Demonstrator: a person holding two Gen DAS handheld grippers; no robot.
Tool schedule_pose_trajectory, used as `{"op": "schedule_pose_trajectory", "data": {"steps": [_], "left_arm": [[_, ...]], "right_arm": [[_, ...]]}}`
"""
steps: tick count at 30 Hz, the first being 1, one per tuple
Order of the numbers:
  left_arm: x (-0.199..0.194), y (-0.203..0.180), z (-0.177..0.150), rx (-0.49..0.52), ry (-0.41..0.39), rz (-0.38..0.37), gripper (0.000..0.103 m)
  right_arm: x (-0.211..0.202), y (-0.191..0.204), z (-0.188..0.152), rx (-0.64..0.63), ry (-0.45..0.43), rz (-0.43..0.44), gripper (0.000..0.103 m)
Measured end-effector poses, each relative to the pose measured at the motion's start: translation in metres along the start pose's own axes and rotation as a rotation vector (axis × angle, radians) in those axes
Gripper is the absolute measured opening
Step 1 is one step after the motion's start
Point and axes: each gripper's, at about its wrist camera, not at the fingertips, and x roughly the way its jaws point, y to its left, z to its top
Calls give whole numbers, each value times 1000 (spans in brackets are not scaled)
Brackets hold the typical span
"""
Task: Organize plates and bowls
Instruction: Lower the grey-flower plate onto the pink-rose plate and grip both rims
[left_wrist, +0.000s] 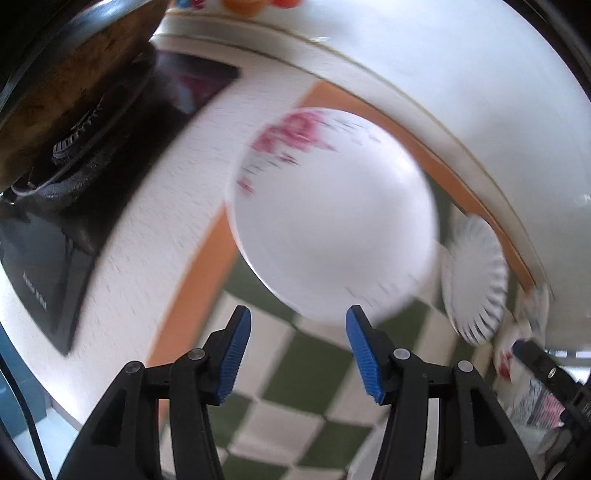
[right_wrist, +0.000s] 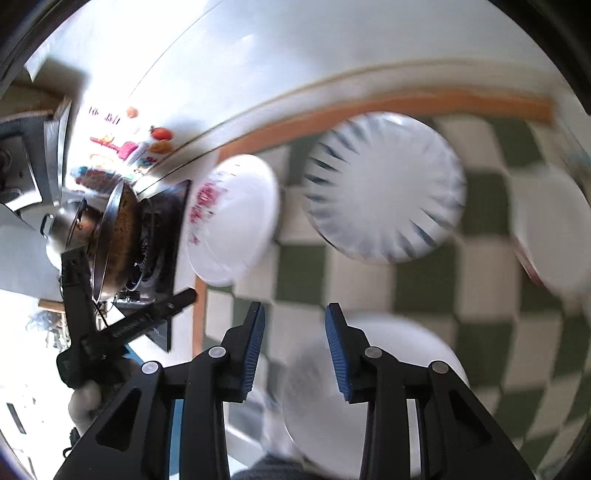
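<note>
**Two blue pads over a big white plate**

The left gripper (left_wrist: 298, 325) points down at a checked mat (left_wrist: 295, 373) with green and white squares and an orange edge. Its two blue pads (left_wrist: 236, 354) stand apart — nothing is between them. Just past the tips lies a big white plate (left_wrist: 332, 218) with pink flowers on its far rim. It looks blurry. To the right is a smaller white plate (left_wrist: 474, 284) with dark stripes round its edge. At the far right edge something black (left_wrist: 543, 369) pokes in — too blurry to tell what. On the left sits a black stove (left_wrist: 55, 236) with a pan (left_wrist: 70, 92) on it. A white wall (left_wrist: 443, 74) curves behind.
</note>
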Motion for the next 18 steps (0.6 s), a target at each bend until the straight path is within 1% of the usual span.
{"op": "schedule_pose_trajectory", "data": {"steps": [2, 3, 6, 10, 11, 12, 13, 14, 15, 16, 17, 18], "left_arm": [[12, 17, 18, -24, 7, 17, 51], [17, 22, 24, -30, 14, 23, 51], [33, 38, 41, -53, 45, 19, 51], [46, 43, 60, -47, 55, -10, 49], [48, 42, 63, -37, 49, -14, 49], [51, 41, 68, -21, 44, -21, 43], [52, 40, 70, -10, 48, -22, 33], [55, 39, 73, 1, 55, -23, 29], [57, 38, 76, 11, 61, -29, 26], [59, 38, 78, 18, 67, -34, 26], [60, 38, 80, 22, 71, -34, 26], [62, 38, 81, 27, 73, -34, 26]], "right_arm": [[27, 22, 32, -63, 7, -40, 37], [37, 25, 43, -77, 18, -54, 37], [78, 36, 83, -88, 55, -103, 37], [122, 39, 117, -99, 107, -155, 37], [131, 35, 121, -105, 119, -172, 37], [139, 33, 126, -109, 133, -190, 36], [147, 31, 132, -110, 144, -201, 36], [155, 29, 137, -107, 156, -206, 36], [161, 27, 141, -104, 166, -208, 33], [166, 26, 145, -99, 175, -207, 31], [170, 26, 148, -94, 187, -186, 26], [173, 27, 149, -91, 194, -169, 19]]}}
